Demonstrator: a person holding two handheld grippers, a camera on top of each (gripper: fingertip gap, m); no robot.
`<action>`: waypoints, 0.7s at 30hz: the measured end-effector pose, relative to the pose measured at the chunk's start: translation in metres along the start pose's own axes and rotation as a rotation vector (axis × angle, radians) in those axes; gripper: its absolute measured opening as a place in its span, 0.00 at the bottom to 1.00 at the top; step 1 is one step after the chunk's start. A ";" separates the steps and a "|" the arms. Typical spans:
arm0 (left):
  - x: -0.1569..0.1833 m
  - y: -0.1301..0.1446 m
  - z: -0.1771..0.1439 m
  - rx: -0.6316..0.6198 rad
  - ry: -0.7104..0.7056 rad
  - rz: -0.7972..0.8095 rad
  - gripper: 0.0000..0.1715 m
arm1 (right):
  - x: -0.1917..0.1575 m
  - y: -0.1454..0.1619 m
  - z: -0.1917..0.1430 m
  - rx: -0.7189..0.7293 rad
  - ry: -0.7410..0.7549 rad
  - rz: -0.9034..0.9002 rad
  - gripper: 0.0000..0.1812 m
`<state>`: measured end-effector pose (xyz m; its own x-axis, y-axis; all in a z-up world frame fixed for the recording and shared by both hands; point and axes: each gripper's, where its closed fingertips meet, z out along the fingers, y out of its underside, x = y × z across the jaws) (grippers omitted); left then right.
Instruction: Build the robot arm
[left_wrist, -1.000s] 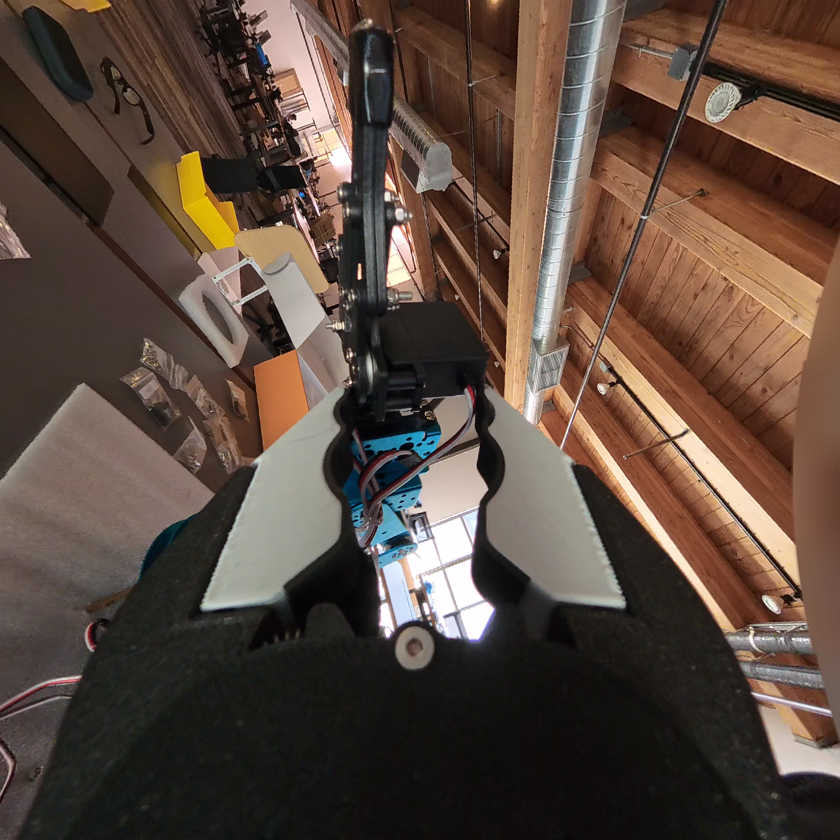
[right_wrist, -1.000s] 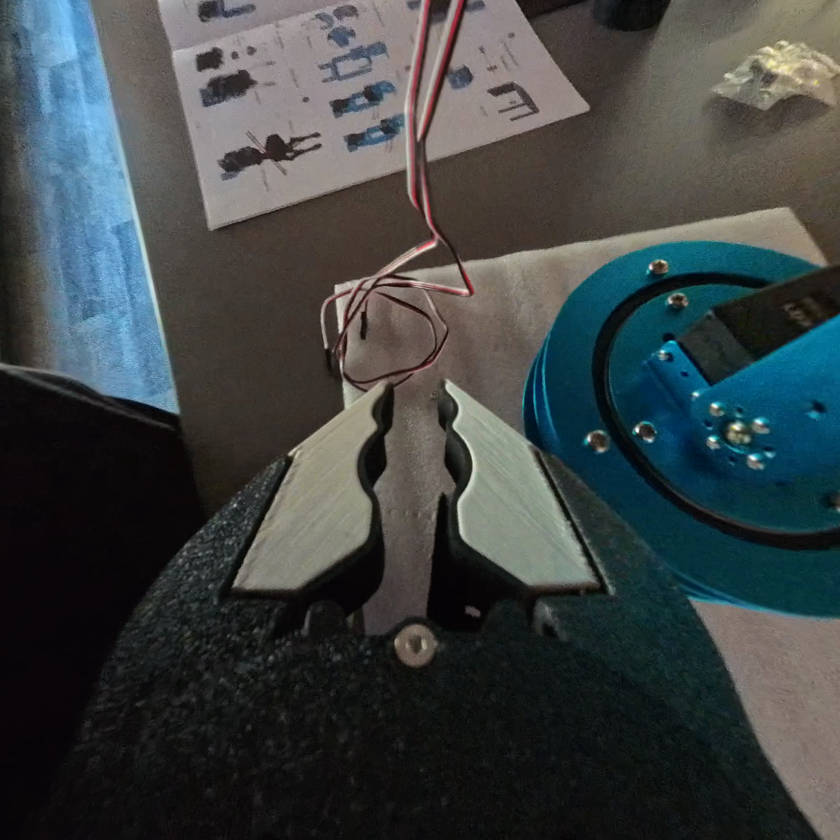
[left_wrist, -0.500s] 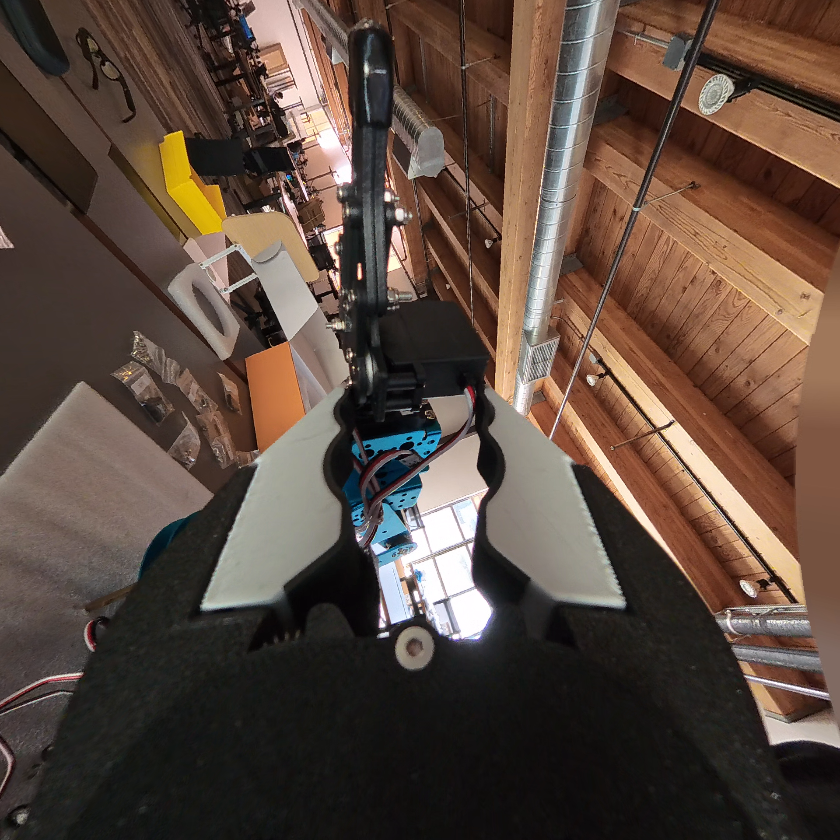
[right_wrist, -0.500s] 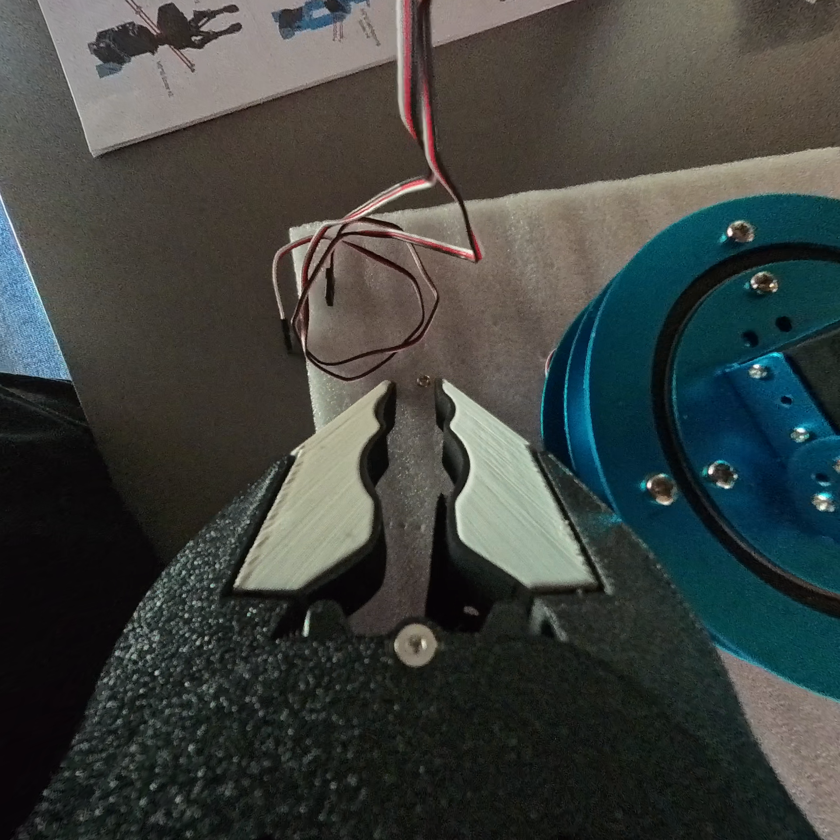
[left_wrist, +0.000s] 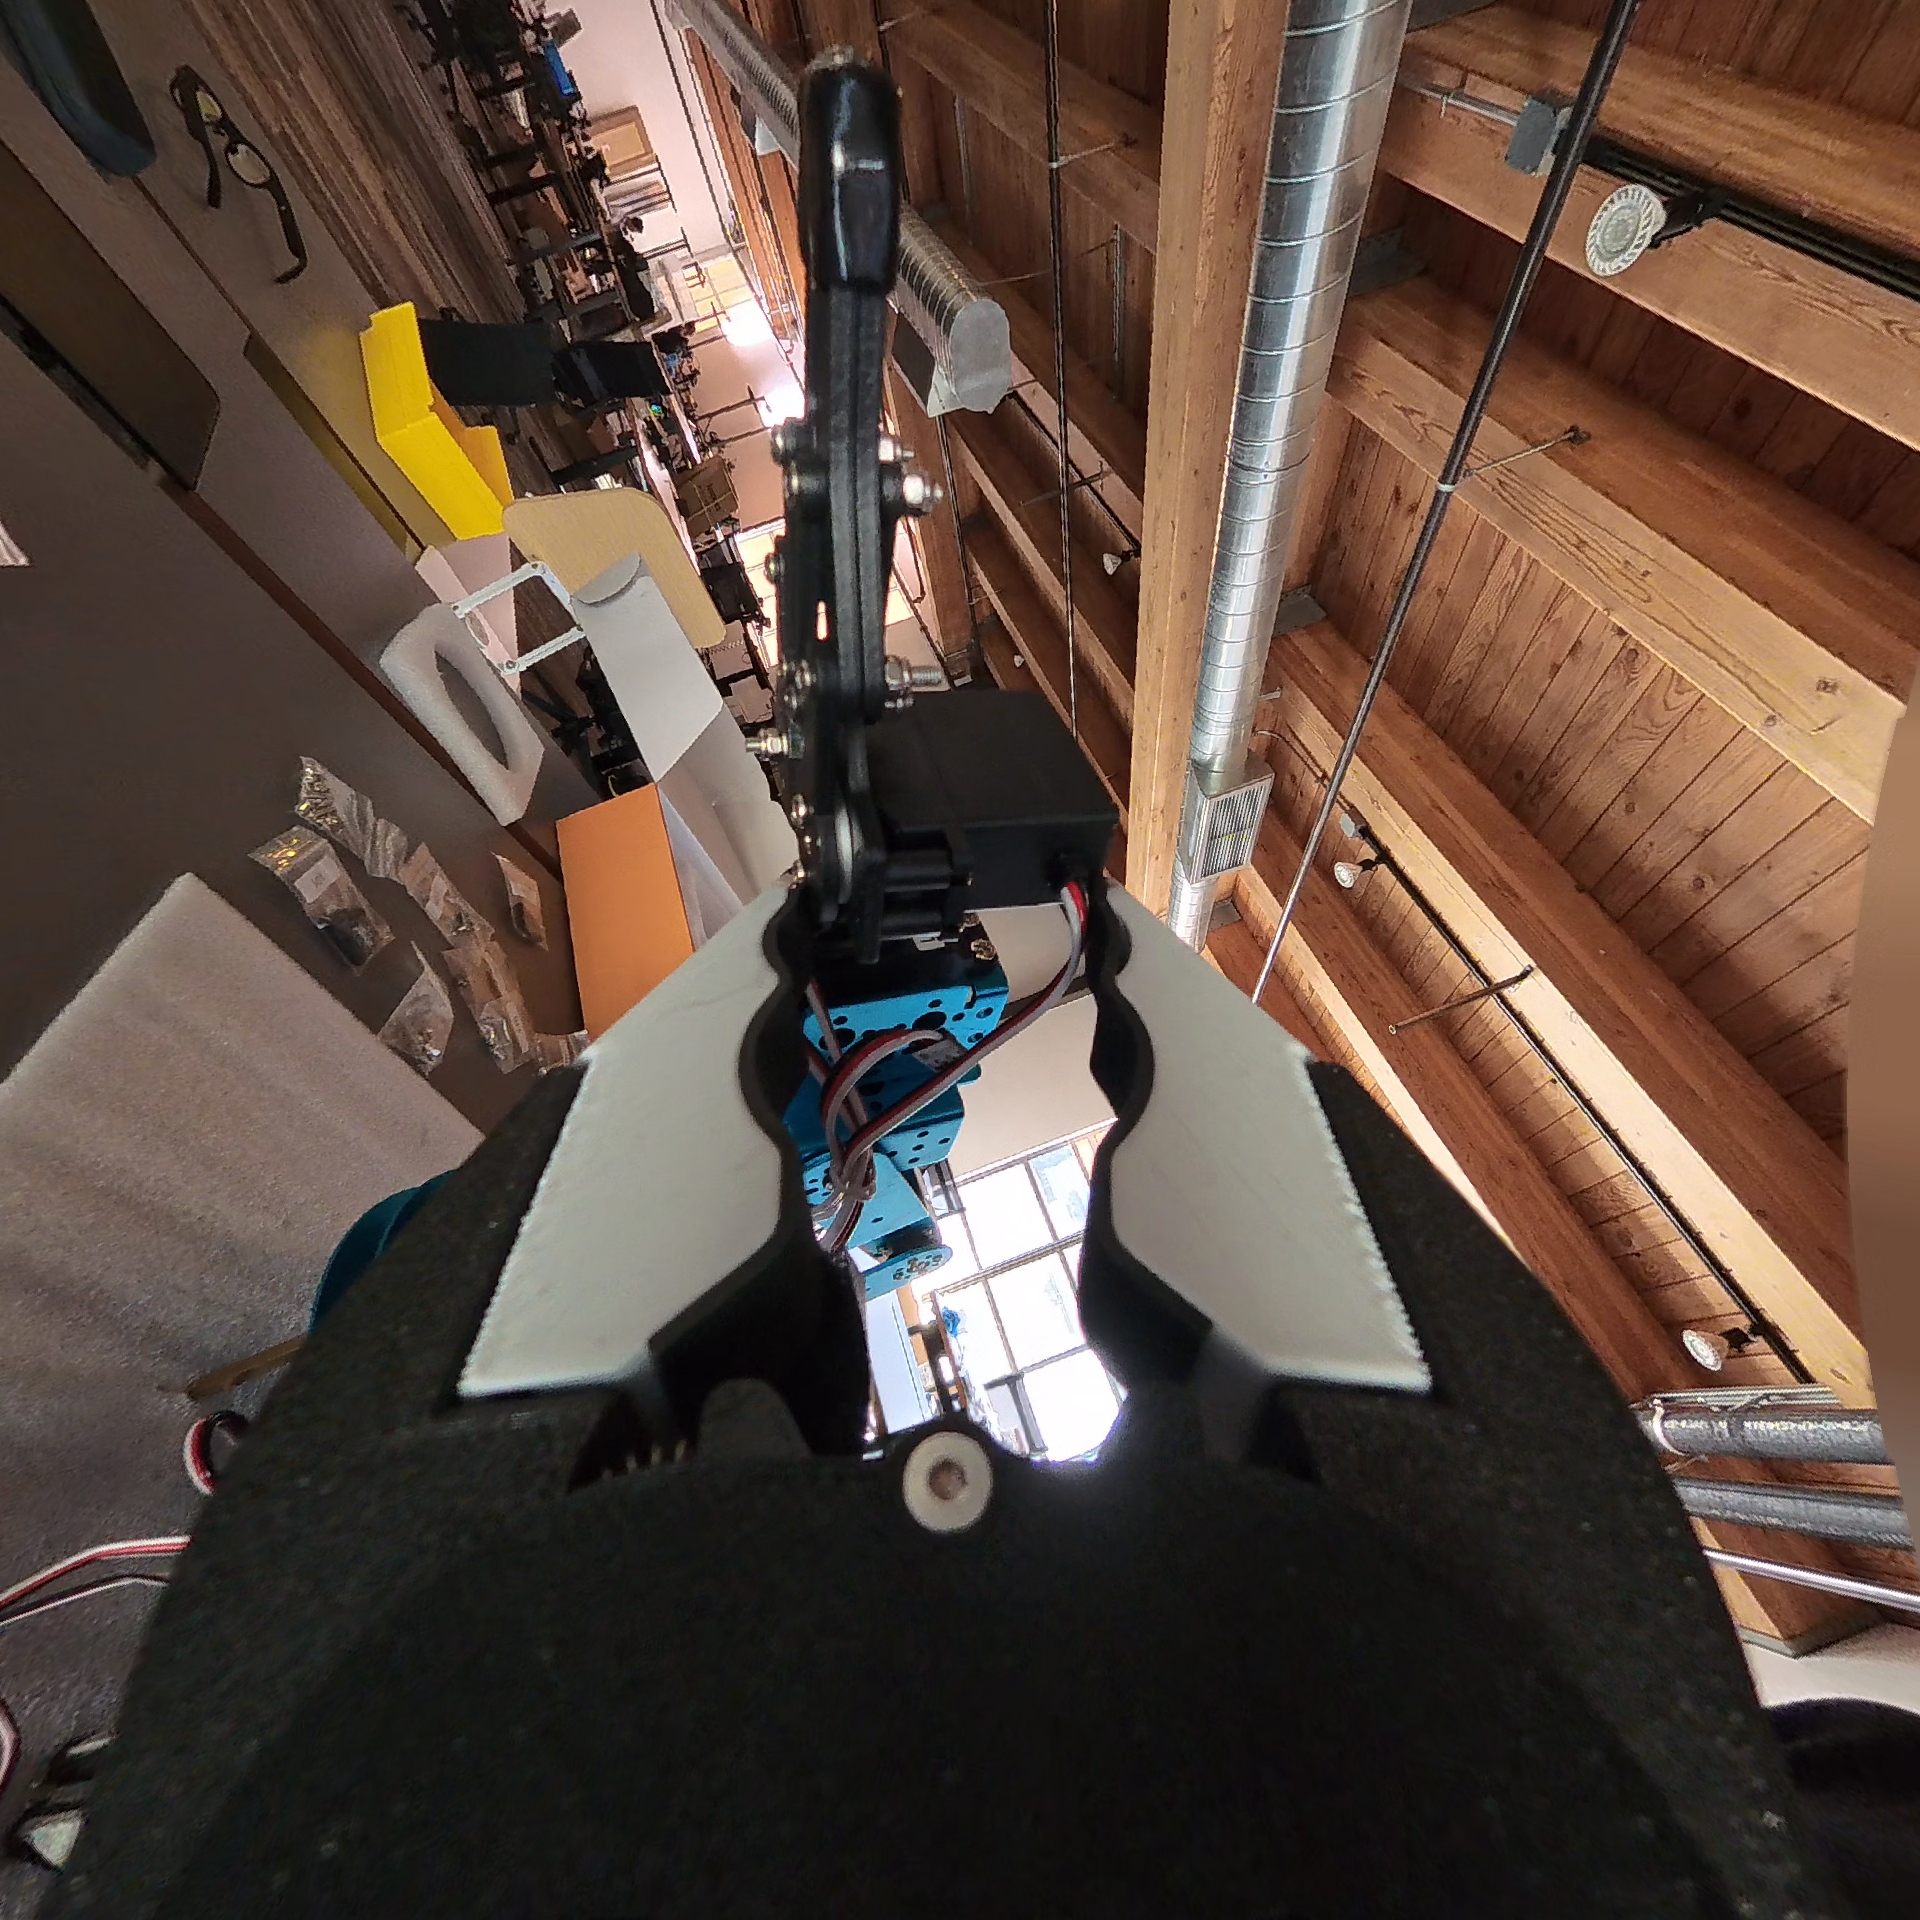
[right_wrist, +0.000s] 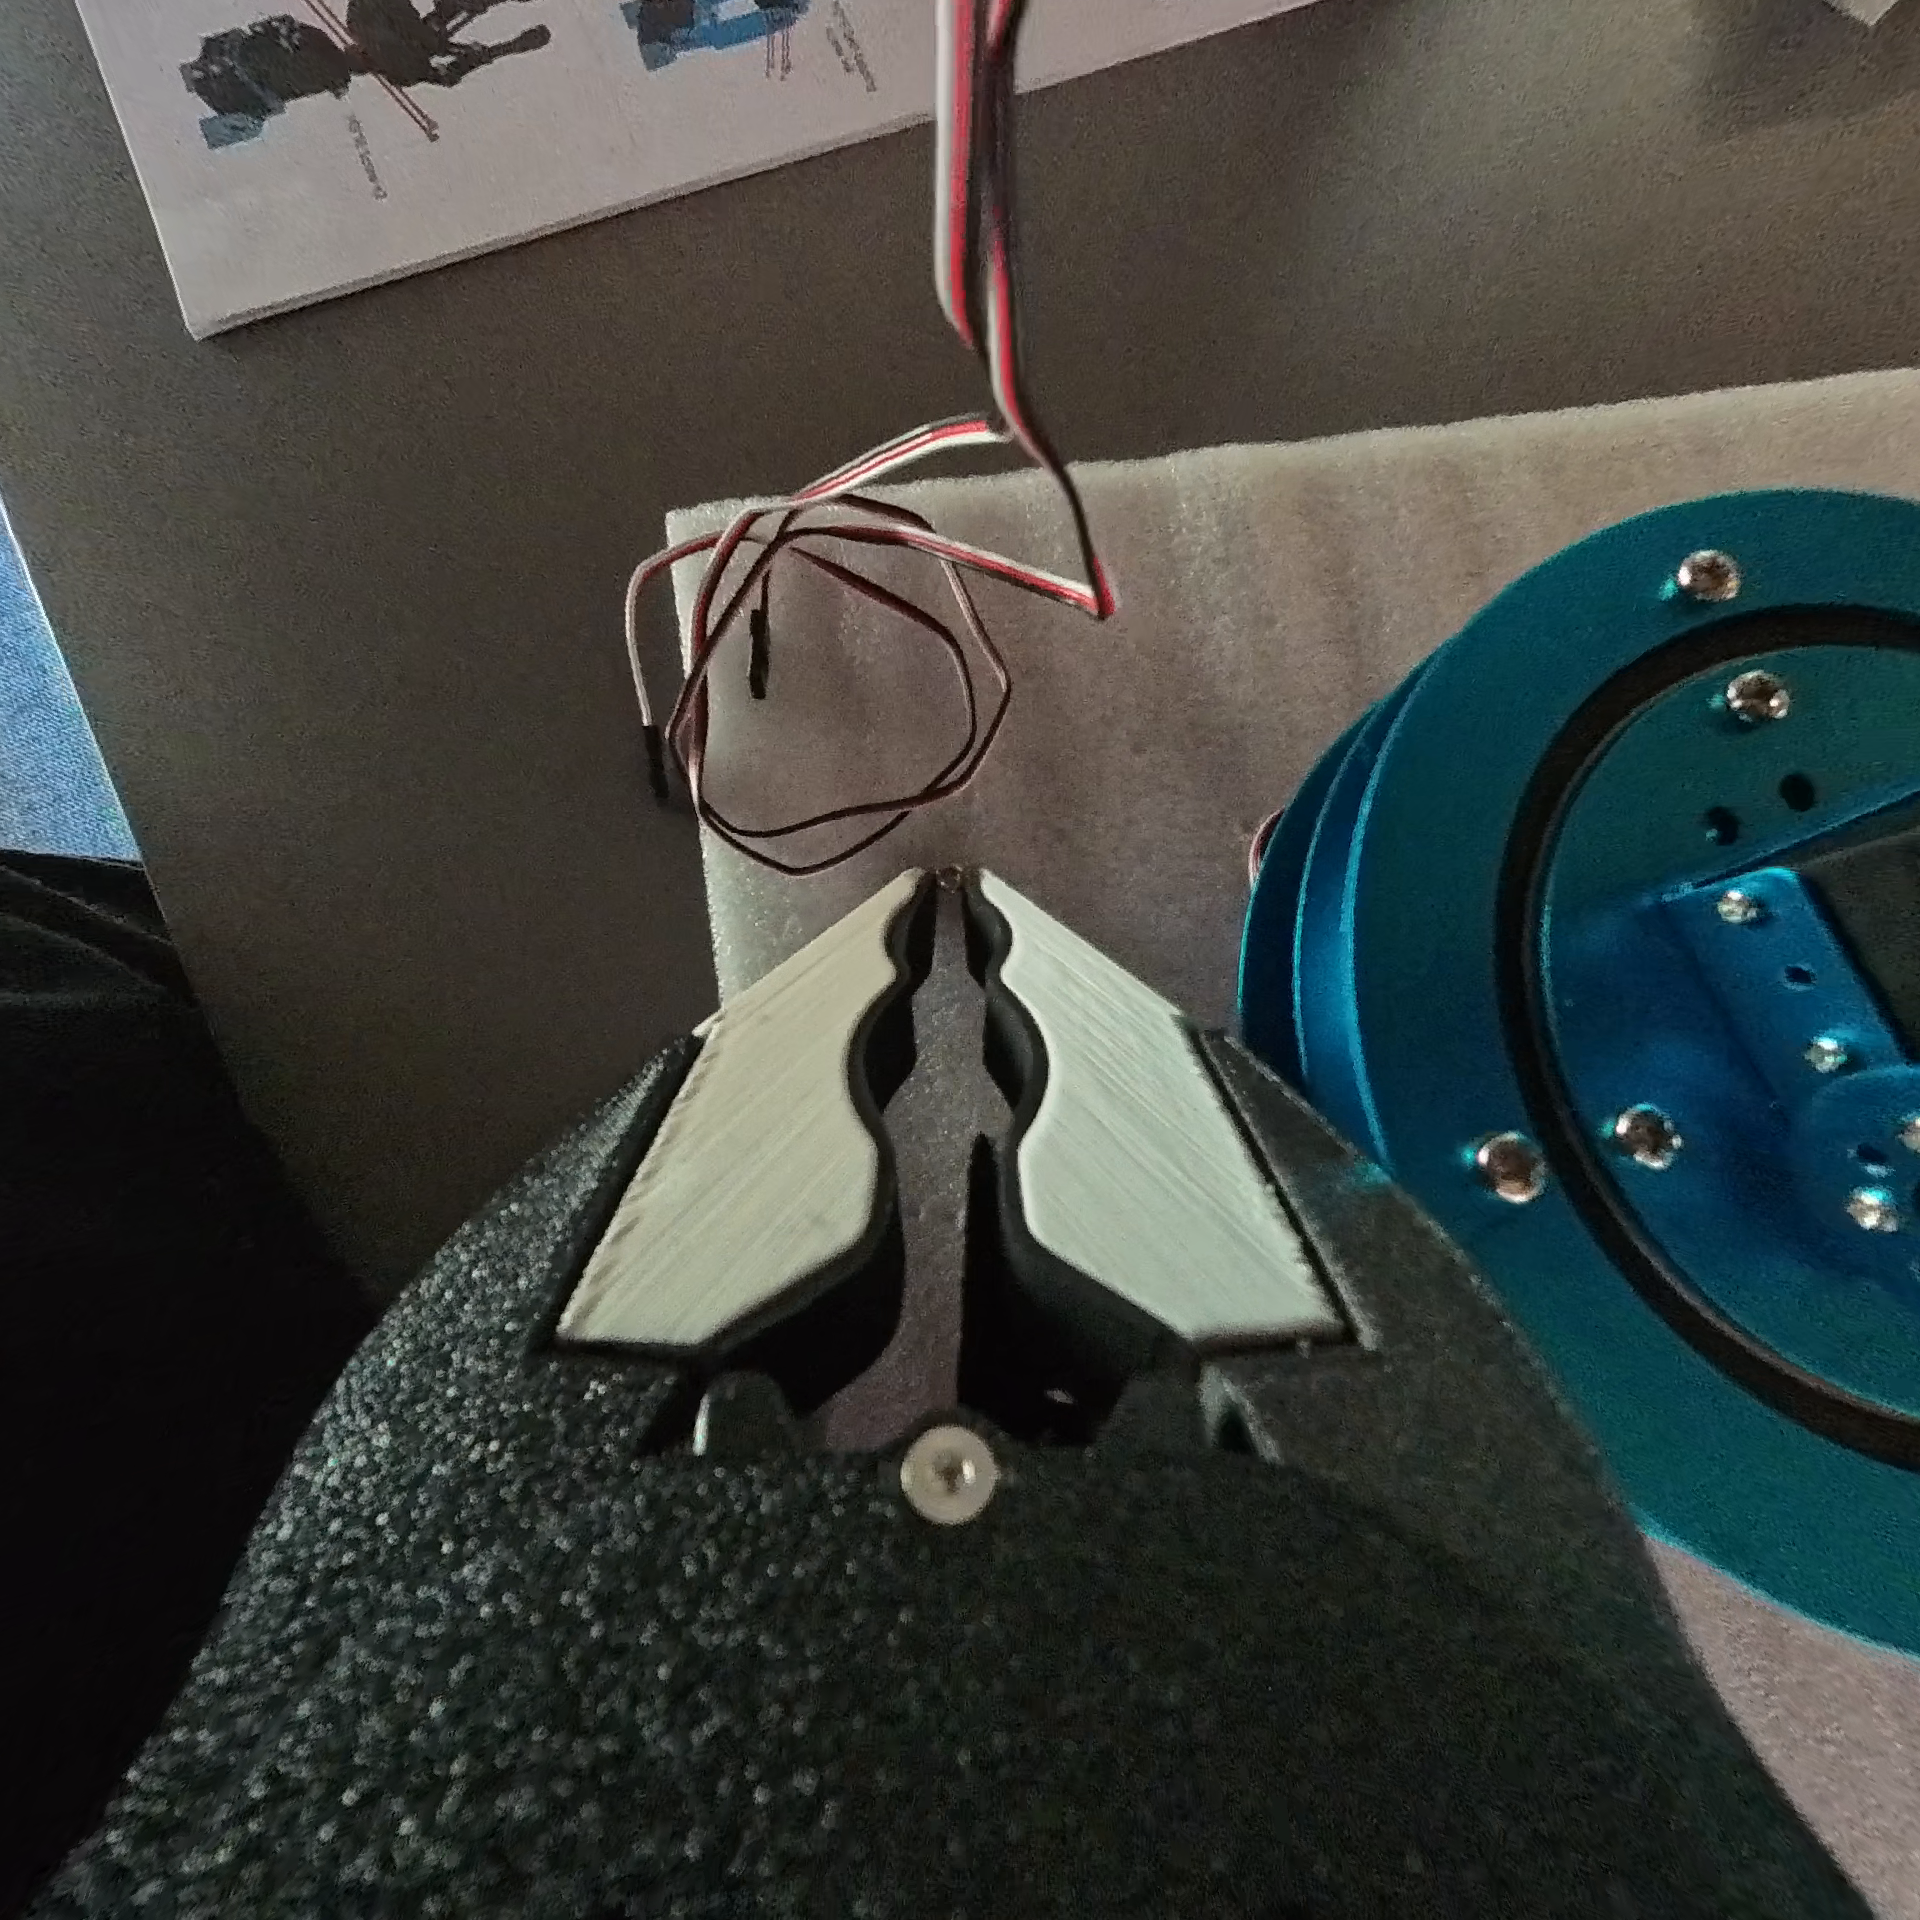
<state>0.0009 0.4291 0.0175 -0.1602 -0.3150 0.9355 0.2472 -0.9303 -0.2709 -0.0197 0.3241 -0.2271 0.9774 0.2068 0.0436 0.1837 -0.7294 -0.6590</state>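
Note:
My left gripper (left_wrist: 948, 899) points up toward the ceiling and is shut on a small robot arm, its fingers on either side of the black servo (left_wrist: 987, 790). The arm's black claw (left_wrist: 842, 520) sticks out past the fingertips. Blue brackets (left_wrist: 904, 1049) and a red, white and black cable (left_wrist: 1060, 966) lie between the fingers. My right gripper (right_wrist: 948, 883) points down at a grey foam sheet (right_wrist: 1195, 623). Its tips are pinched on a tiny screw (right_wrist: 948, 878). The arm's blue round base (right_wrist: 1403, 935) stands just to its right. Looped servo wires (right_wrist: 831, 675) lie just ahead.
A printed instruction sheet (right_wrist: 520, 156) lies on the dark table (right_wrist: 364, 520) beyond the foam. In the left wrist view, small bags of parts (left_wrist: 416, 935), an orange box (left_wrist: 623, 914), a white foam block (left_wrist: 457, 707) and glasses (left_wrist: 244, 166) sit along the table. About 25 cm separates my left fingertips from my right.
My right gripper moved forward over the foam to the tiny screw, and its fingers closed from a narrow gap onto it. My left gripper kept its hold and barely moved.

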 end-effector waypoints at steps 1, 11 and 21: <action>0.000 0.000 0.000 0.002 0.000 -0.002 0.31 | 0.000 0.000 0.000 0.002 0.002 -0.003 0.02; -0.002 -0.003 0.000 0.012 -0.001 -0.015 0.31 | 0.004 -0.014 -0.040 0.092 0.003 0.028 0.02; -0.001 -0.001 -0.002 0.018 0.008 -0.020 0.31 | 0.028 -0.150 -0.168 0.454 -0.036 -0.073 0.02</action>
<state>-0.0010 0.4306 0.0162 -0.1725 -0.2976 0.9390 0.2608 -0.9331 -0.2478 -0.0022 0.3297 -0.0012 0.9580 0.2749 0.0812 0.1795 -0.3545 -0.9177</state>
